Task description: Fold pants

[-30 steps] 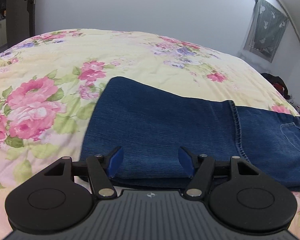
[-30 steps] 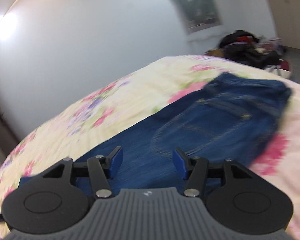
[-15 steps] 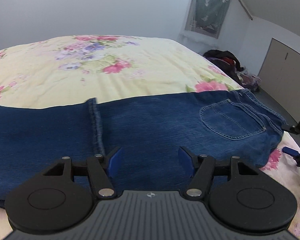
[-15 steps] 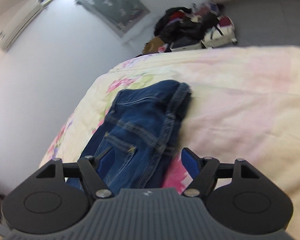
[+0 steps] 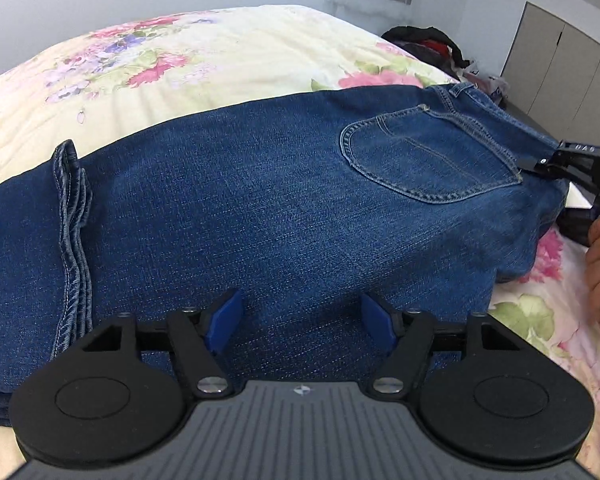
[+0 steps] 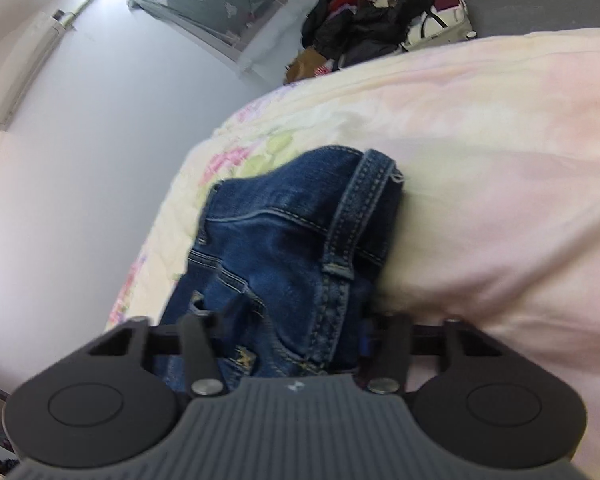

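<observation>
Folding in hand: jeans lying flat on the bed, legs already doubled back, hems resting short of the back pocket. Waist end being taken now. Right tool just been closing, now clenched on the waistband at the waist-end edge of the jeans, denim bunched between the pads. Left tool released, jaws just been widening, hovering over the near edge of the jeans between hems and pocket, nothing between the pads. Next, probably: left tool down onto the near waist corner and clenched, then both lifting together and carrying the waist over toward the hems, kept level to avoid a skewed fold.
</observation>
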Available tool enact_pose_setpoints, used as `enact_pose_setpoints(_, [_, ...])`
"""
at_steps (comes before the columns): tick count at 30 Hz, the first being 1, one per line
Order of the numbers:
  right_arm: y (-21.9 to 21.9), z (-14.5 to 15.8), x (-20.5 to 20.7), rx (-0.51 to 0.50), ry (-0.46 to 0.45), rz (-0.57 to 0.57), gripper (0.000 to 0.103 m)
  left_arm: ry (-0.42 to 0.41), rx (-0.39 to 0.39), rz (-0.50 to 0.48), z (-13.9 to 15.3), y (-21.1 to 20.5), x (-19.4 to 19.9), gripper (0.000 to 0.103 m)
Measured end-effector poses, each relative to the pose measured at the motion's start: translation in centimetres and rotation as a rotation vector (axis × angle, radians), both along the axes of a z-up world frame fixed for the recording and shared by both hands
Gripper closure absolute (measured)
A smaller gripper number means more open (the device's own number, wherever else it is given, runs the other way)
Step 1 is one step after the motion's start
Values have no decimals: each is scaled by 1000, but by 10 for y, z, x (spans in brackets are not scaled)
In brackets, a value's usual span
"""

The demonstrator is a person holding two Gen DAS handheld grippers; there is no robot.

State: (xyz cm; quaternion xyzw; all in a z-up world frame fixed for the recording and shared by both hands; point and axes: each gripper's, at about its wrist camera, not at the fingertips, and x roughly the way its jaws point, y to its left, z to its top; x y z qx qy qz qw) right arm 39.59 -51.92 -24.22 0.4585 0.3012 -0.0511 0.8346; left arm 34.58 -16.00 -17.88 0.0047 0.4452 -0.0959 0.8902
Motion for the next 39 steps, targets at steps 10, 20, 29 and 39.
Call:
enact_pose_setpoints(10, [23, 50, -9, -118, -139, 47, 82, 11, -96, 62, 10, 17, -9, 29])
enact_pose_setpoints(20, [180, 151, -37, -805, -475, 433, 84, -120, -288, 169, 51, 92, -58, 29])
enact_pose_setpoints(29, [322, 110, -81, -1323, -575, 826, 83, -139, -330, 277, 63, 155, -80, 29])
enact_pose_setpoints(39, [369, 47, -106, -1334, -404, 1081, 77, -111, -382, 366, 53, 196, -83, 29])
